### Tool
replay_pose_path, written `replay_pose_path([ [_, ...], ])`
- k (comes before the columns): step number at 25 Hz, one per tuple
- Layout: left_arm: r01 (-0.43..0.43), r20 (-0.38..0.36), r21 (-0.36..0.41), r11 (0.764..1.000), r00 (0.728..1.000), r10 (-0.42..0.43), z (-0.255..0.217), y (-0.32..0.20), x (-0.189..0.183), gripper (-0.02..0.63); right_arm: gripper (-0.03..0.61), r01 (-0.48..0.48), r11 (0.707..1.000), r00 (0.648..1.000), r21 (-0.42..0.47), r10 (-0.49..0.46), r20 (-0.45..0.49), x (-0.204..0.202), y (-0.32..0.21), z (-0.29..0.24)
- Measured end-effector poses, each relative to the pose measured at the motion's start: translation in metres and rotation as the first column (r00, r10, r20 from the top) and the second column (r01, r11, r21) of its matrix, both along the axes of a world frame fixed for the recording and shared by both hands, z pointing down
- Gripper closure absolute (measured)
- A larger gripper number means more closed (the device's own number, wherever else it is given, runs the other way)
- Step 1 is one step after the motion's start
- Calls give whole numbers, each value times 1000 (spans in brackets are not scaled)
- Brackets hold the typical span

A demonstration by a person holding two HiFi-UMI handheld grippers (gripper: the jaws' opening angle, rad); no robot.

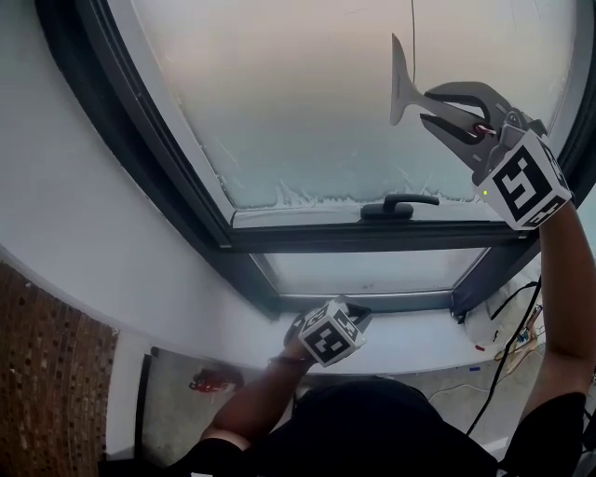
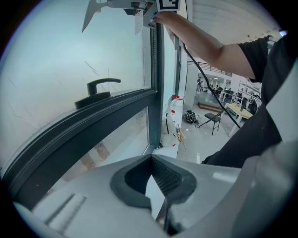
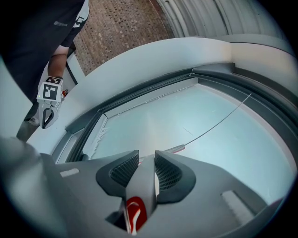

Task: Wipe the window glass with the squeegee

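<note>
The right gripper [image 1: 438,107] is raised to the upper right area of the frosted-looking window glass [image 1: 298,102]. Its jaws are closed firmly on the grey plastic handle of the grey squeegee [image 1: 402,88]. In the right gripper view, the right gripper [image 3: 146,158] has both ribbed pads pressed against the sides of the squeegee [image 3: 142,186], and a red mark shows on the handle near the camera. The squeegee blade stands roughly upright and lies against the pane, to the left of the jaws. A ragged white line of residue [image 1: 298,196] runs along the lower edge of the glass, just above the black lever window handle [image 1: 399,205]. The dark metal window frame [image 1: 168,177] surrounds the pane, with a narrower glazed section below it. The left gripper [image 1: 349,317] is held low, near the white sill [image 1: 419,349] and well apart from the squeegee. In the left gripper view, the left gripper [image 2: 151,160] has its jaw tips brought together with nothing between them. That view also shows the black lever window handle [image 2: 98,90] on the frame and the squeegee [image 2: 93,11] high on the glass. The person's right arm [image 2: 200,44], in a black short sleeve, reaches up to it.
</note>
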State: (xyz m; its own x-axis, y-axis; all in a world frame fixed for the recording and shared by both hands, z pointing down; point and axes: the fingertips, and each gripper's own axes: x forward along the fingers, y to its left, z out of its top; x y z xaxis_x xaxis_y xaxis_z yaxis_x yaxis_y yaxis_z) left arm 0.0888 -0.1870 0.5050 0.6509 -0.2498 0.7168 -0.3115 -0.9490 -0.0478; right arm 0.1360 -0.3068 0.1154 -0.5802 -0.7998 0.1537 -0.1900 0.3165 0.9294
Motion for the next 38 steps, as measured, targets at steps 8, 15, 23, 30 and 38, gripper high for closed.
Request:
replay_pose_path([
  [8, -1, 0, -3, 1000, 1000, 1, 2, -4, -1, 614, 449, -28, 1000, 999, 1, 28, -25, 14, -2, -2],
  [15, -10, -1, -7, 1000, 1000, 10, 3, -3, -4, 614, 449, -59, 997, 998, -41, 60, 33, 23, 1, -1],
  [23, -17, 3, -9, 1000, 1000, 17, 4, -3, -14, 614, 449, -79, 994, 995, -72, 83, 59, 26, 6, -6],
  [30, -6, 9, -7, 1000, 1000, 6, 3, -4, -29, 614, 449, -9, 994, 991, -110, 23, 130, -19, 22, -18],
  [38, 70, 17, -3, 998, 997, -70, 3, -9, -75, 614, 449, 153, 985, 977, -75, -139, 164, -127, 17, -46],
])
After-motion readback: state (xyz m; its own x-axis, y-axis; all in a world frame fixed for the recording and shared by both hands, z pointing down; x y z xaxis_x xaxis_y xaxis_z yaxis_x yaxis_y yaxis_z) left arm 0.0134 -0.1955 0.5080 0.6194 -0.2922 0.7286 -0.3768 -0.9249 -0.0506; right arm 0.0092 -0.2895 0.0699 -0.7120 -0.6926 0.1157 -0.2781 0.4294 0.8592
